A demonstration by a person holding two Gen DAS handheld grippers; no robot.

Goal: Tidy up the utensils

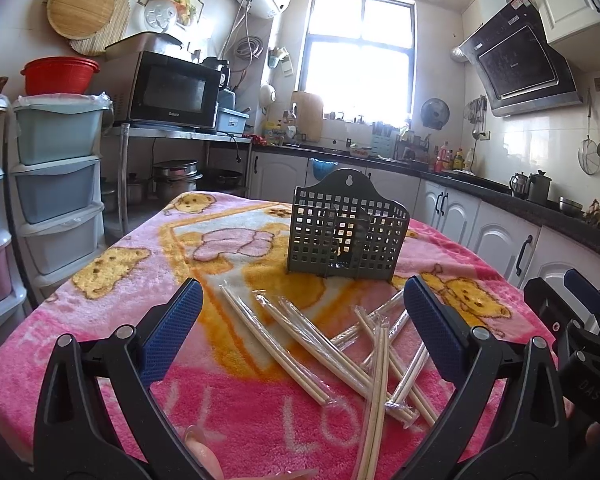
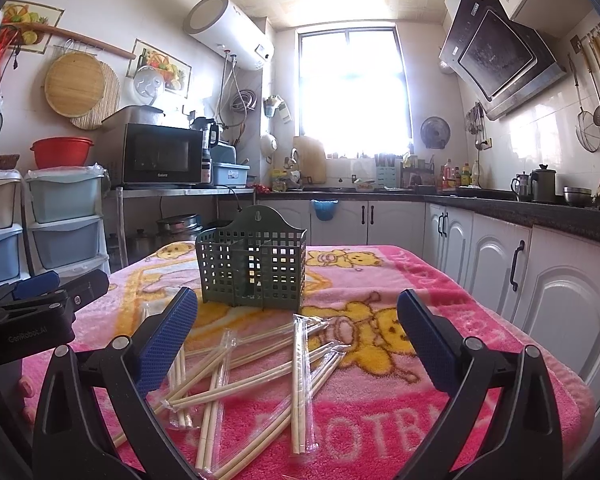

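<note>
Left gripper (image 1: 302,312) and right gripper (image 2: 298,322) hover side by side — fingers spread wide, empty. Wrapped chopsticks (image 2: 260,372) lie scattered before the green holder (image 2: 252,270).

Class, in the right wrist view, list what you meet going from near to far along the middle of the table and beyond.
Pile of plastic-wrapped wooden chopsticks → green perforated plastic utensil holder → white lower kitchen cabinets → bright window.

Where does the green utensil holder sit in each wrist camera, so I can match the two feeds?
Left wrist: the green utensil holder stands upright right of centre, beyond the wrapped chopsticks.
Right wrist: the holder stands left of centre, beyond the same pile.
Shared landmark: the bright window on the far wall.
</note>
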